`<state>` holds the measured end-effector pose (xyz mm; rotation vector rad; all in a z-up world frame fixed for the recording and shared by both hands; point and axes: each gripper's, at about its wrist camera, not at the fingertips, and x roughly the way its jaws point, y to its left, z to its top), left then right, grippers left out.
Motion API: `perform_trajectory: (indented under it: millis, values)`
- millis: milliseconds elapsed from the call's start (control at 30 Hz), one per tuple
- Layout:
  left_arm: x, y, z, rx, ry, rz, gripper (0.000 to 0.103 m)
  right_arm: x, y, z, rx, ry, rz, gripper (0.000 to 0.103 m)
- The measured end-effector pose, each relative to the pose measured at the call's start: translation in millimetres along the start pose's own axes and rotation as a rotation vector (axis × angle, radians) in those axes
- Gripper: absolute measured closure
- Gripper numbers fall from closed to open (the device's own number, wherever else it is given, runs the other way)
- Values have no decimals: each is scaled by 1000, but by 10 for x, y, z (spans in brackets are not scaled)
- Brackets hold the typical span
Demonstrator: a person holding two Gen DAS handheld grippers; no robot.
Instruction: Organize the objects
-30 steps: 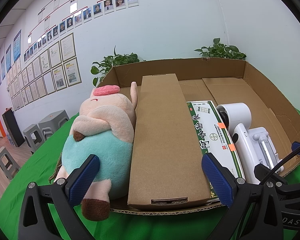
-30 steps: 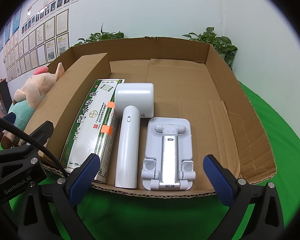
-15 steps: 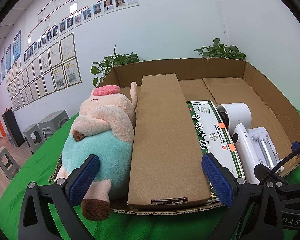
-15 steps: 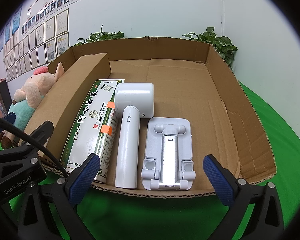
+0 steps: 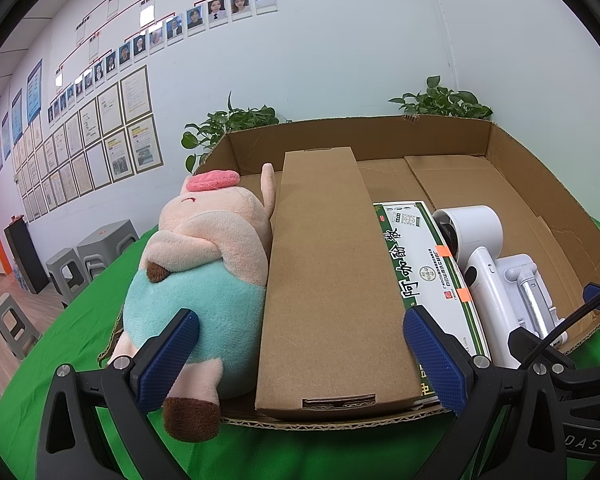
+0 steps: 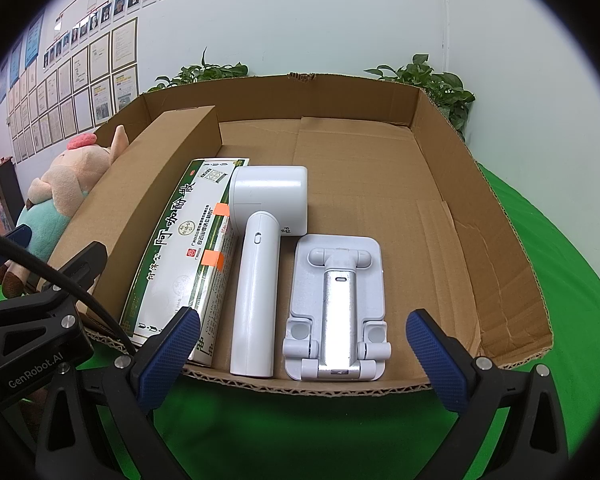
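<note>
The left gripper [image 5: 300, 360] is wide open and holds nothing. The right gripper [image 6: 302, 354] is wide open too, and it is empty. Both hang just in front of the near edge of the big cardboard tray [image 6: 496, 208].

Five things lie side by side in the tray. Past the left gripper's left finger is the plush pig [image 5: 204, 272], with its feet sticking out over the edge. Right between that gripper's two fingers is the long brown box [image 5: 324, 280]. Just past its right finger is the green and white box [image 5: 424, 272].

In the right wrist view, the green and white box [image 6: 184, 252] sits beyond the left finger. The white hair dryer [image 6: 260, 264] and the white phone stand [image 6: 338, 304] lie between the two fingers, close together. The far half of the tray is bare.

It looks like the sorting is nearly done, or even all done, because everything is lined up neatly. I see nothing loose on the green cloth [image 6: 300, 432]. If there is one more job, it could be to push the pig's feet in, softly, since the pig is squishy.
</note>
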<state>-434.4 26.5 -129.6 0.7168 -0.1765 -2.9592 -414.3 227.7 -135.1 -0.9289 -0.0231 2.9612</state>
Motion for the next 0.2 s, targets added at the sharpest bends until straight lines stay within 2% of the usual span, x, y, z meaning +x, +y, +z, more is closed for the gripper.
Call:
perform_trajectory:
  millis: [200]
  values:
    - [3, -15, -7, 1, -1, 2, 0, 5, -7, -9, 1, 1, 0, 0]
